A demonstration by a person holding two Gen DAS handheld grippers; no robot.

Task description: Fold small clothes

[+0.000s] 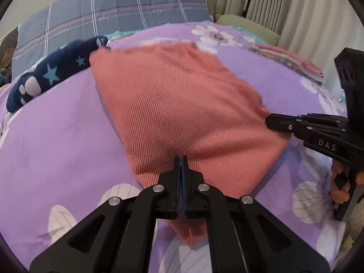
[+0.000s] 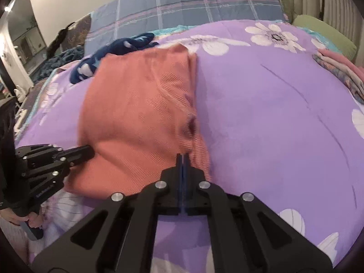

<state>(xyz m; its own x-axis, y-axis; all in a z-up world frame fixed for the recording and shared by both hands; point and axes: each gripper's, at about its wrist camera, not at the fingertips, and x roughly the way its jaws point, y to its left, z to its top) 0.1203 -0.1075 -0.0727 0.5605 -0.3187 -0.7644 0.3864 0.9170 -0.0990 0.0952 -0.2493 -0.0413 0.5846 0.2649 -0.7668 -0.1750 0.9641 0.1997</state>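
A salmon-pink waffle-knit garment (image 1: 182, 104) lies spread on the purple floral bedspread (image 1: 56, 136), its near edge lifted off the surface by 2 grippers. The left gripper (image 1: 181, 159) has its fingers pressed together on the near hem of the garment, with fabric hanging below the pinch. The right gripper (image 2: 183, 157) is likewise clamped on the garment, at its right-hand near corner, where the cloth bunches into folds. In the left wrist view the right gripper (image 1: 269, 119) enters from the right, its tip meeting the garment's edge; in the right wrist view the left gripper (image 2: 89, 152) enters from the left, its tip against the cloth.

Touching the garment's far left corner is a navy star-patterned fleece item (image 1: 52, 72). A stack of folded pink clothes (image 1: 293, 61) sits well apart at the far right. A grey-blue plaid quilt (image 1: 118, 6) lies at the head of the bed, a green cushion (image 2: 327, 34) beside it, and pleated beige curtains (image 1: 284, 2) behind.
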